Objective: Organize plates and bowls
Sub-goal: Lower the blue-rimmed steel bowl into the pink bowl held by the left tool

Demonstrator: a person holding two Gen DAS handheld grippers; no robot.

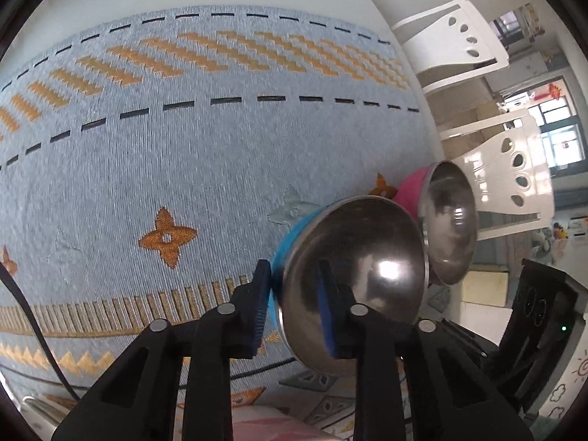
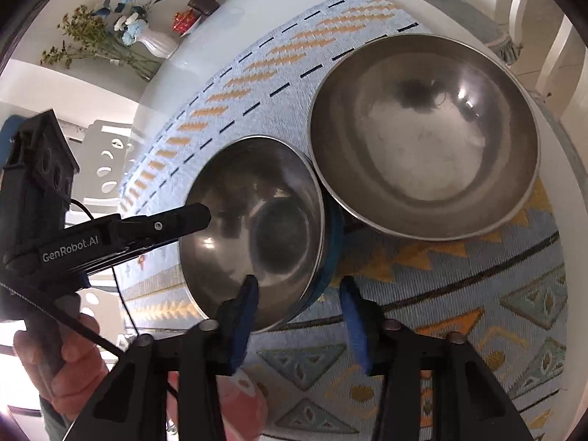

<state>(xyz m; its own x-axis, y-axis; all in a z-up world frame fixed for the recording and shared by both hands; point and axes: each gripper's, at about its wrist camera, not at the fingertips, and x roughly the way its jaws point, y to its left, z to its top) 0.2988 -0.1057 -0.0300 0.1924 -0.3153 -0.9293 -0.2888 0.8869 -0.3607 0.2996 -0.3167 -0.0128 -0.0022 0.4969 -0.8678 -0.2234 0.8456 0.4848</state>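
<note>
A steel bowl with a blue outside [image 1: 352, 279] stands on the patterned tablecloth [image 1: 183, 154]. My left gripper [image 1: 294, 308] is shut on its rim, one blue pad on the blue outer wall and the other inside. In the right wrist view the same blue bowl [image 2: 257, 228] lies just ahead of my right gripper [image 2: 299, 316], which is open with the bowl's near rim between its pads. The left gripper [image 2: 202, 217] reaches that bowl's left rim there. A second steel bowl [image 2: 422, 139], pink outside [image 1: 448, 220], touches the blue bowl at its far side.
A vase of flowers [image 2: 154, 42] and a brown teapot [image 2: 205, 0] stand at the far end of the white table [image 2: 220, 36]. White chairs [image 1: 507, 172] line the table's edge. A person's hand [image 2: 66, 352] holds the left gripper's handle.
</note>
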